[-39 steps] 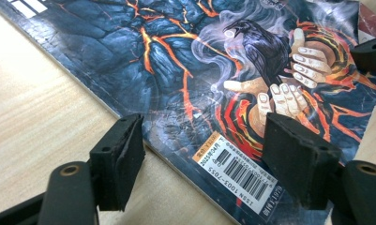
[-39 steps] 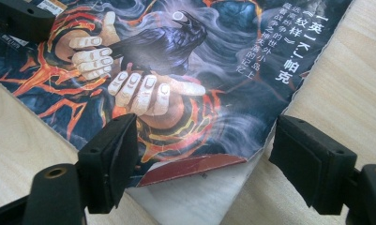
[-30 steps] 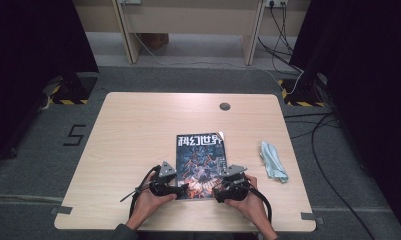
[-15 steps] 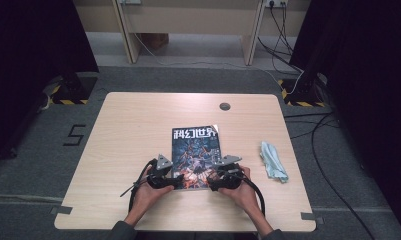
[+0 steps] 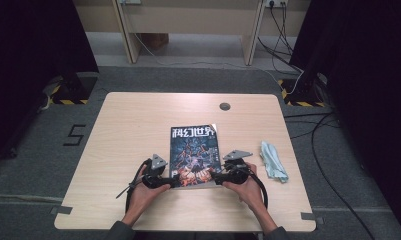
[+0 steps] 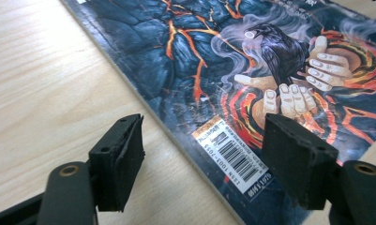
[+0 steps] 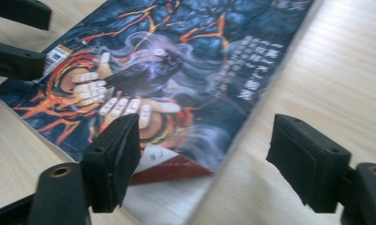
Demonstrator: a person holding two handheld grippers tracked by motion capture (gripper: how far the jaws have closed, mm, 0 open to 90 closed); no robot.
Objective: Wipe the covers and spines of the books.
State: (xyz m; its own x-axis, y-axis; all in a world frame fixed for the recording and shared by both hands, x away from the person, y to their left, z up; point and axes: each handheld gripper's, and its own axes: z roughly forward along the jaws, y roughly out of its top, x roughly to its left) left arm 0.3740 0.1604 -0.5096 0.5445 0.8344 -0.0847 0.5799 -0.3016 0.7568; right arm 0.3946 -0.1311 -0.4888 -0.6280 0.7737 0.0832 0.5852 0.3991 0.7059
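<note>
We have a glossy magazine with a dark blue and orange lava cover (image 5: pixel 194 156) lying flat on the pale wooden table (image 5: pixel 133 130), near the middle and toward our edge, and we are working at its near end with both tongs. Our left tongs (image 5: pixel 174 181) sit at the near left corner; in the left gripper view the black pads (image 6: pixel 117 161) stand wide apart, having just been opening, one over bare wood and one over the cover beside the barcode, with the magazine's spine edge (image 6: pixel 185 154) running between them and nothing pinched. Our right tongs (image 5: pixel 213 177) sit at the near right corner, equally wide, one pad (image 7: pixel 111 159) over the cover and the other over the table; the cover corner (image 7: pixel 176 166) there curls up a little, showing a red underside.

We judge that we are at the stage of getting a purchase on the cover, perhaps to open it or to lift the magazine. The next move calls for sliding a pad under that raised corner and closing gently, while the left tongs steady the spine side.

A crumpled pale blue-green cloth (image 5: pixel 273 160) lies to the right, well apart. The table has a round cable hole (image 5: pixel 224 106) near its far edge. Around it we see grey carpet, black curtains, and cables on the floor.
</note>
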